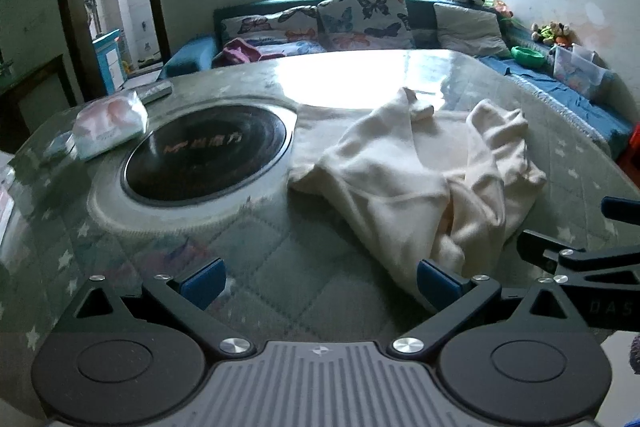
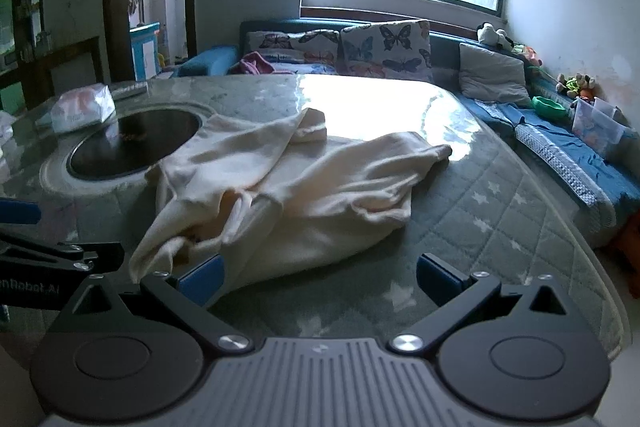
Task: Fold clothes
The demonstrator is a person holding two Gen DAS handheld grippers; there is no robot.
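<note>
A cream-white garment (image 1: 404, 179) lies crumpled on the round table (image 1: 304, 291), its sleeves bunched and its near hem close to my grippers; it also shows in the right wrist view (image 2: 280, 187). My left gripper (image 1: 320, 283) is open and empty, its right pad just at the garment's near edge. My right gripper (image 2: 318, 279) is open and empty, with the garment's hem lying between and just beyond its pads. The right gripper's fingers (image 1: 576, 255) show at the right edge of the left wrist view; the left gripper's fingers (image 2: 60, 253) show at the left of the right wrist view.
A black round cooktop (image 1: 208, 151) is set in the table to the left of the garment. A tissue pack (image 1: 110, 125) lies beyond it. A sofa with butterfly cushions (image 1: 360, 15) runs behind the table, with toys and a plastic box (image 1: 576, 69) along the right.
</note>
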